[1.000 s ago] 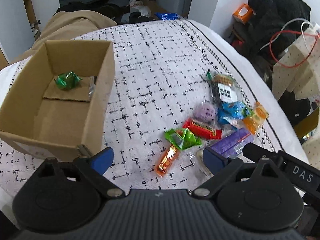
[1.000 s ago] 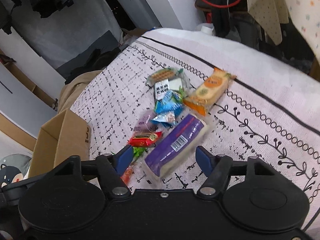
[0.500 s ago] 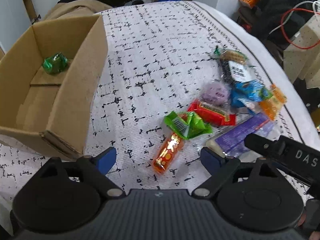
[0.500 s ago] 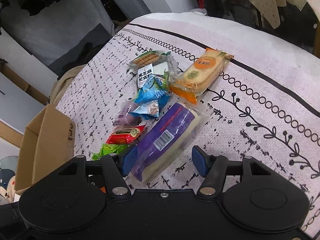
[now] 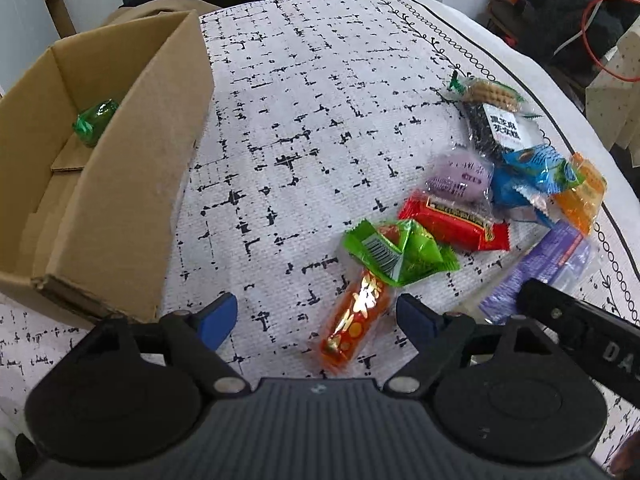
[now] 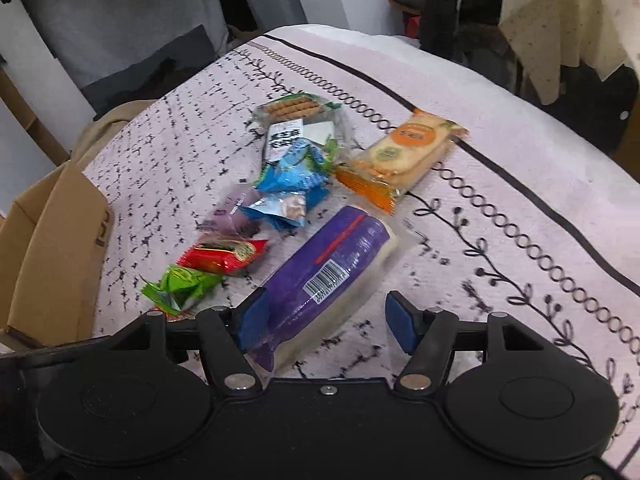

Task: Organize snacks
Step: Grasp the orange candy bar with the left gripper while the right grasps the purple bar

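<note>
Biggest risk is probably the left gripper (image 5: 316,316): the orange candy stick (image 5: 354,320) between its spread fingers has its far end tucked under the green wrapper (image 5: 394,252), so a sloppy pinch could drag both, or the slick foil could squirt out before it reaches the cardboard box (image 5: 132,184) off to that gripper's left, where one green candy (image 5: 94,120) already sits. Over on the right, the right gripper (image 6: 326,316) is also wide open and holding nothing, its left pad touching or nearly touching the purple pack (image 6: 328,268), whose loose clear wrap could fold or slip if squeezed off-center. The rest of the snack pile lies ahead and to the left of that gripper.
</note>
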A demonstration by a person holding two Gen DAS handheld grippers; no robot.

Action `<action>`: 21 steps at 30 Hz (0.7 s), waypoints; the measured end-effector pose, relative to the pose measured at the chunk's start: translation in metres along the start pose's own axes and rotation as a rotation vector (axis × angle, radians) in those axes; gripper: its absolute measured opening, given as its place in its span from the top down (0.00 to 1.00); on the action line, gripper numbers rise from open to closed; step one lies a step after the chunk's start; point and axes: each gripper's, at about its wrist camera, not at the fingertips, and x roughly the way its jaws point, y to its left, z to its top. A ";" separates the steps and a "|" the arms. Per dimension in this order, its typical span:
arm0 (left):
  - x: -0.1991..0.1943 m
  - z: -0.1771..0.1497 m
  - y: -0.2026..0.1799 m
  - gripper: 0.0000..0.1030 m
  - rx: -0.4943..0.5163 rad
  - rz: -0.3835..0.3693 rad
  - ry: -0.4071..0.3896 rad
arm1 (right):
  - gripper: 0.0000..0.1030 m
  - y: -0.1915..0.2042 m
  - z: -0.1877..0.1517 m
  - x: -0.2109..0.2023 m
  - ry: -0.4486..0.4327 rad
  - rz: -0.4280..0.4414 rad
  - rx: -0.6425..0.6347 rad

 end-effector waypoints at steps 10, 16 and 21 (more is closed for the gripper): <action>-0.006 -0.003 0.001 0.48 0.001 -0.017 -0.010 | 0.40 -0.012 -0.006 -0.021 -0.031 -0.137 0.001; -0.011 -0.002 0.003 0.78 -0.014 -0.060 0.004 | 0.39 -0.005 -0.006 -0.025 -0.069 -0.096 -0.009; -0.016 -0.002 0.008 0.80 -0.046 -0.103 0.018 | 0.37 0.006 -0.007 -0.008 -0.027 -0.109 -0.057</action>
